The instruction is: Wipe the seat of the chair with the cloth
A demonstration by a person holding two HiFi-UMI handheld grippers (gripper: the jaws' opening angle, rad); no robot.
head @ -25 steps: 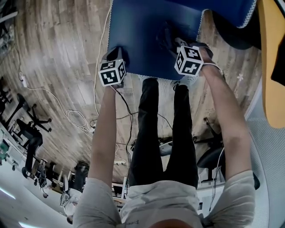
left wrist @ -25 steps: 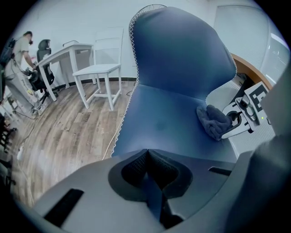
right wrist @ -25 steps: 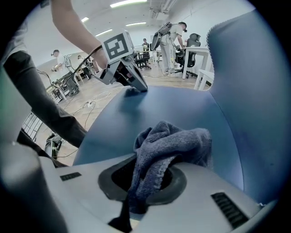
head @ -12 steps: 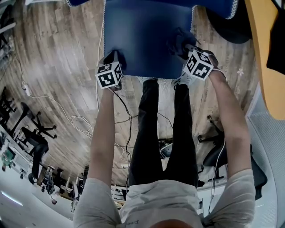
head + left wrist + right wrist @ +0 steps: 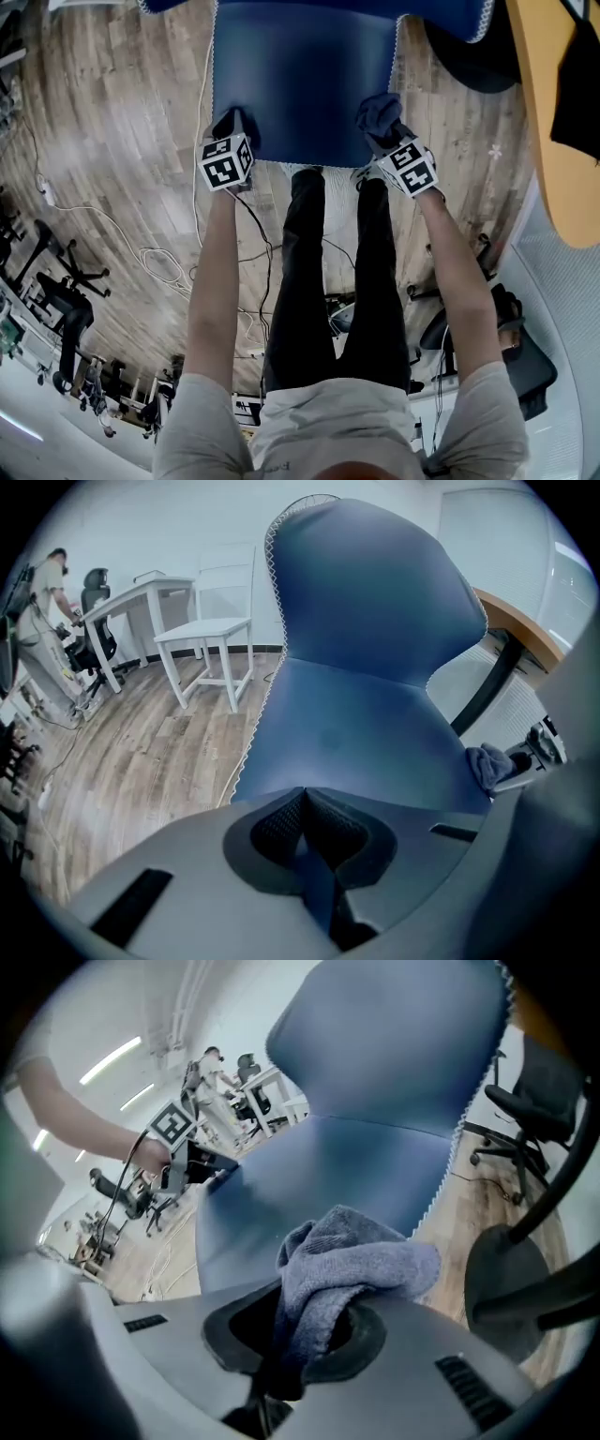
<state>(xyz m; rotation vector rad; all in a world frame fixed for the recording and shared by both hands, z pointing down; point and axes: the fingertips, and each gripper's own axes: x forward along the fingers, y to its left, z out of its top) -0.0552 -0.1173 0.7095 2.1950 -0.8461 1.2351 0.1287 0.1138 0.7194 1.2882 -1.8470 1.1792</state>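
Blue upholstery of the chair seat (image 5: 300, 84) is seen from above, over a wood-plank floor (image 5: 112, 141). At the seat's front left corner the left gripper (image 5: 233, 127) is held, its fingers (image 5: 278, 825) pressed together with nothing shown between them. At the front right corner the right gripper (image 5: 386, 136) is positioned, its fingers clenched on a bunched grey-blue cloth (image 5: 352, 1255). The cloth is seen over that corner of the seat; contact with the surface cannot be confirmed. Beyond the seat's right edge an orange-brown counter (image 5: 553, 141) is visible.
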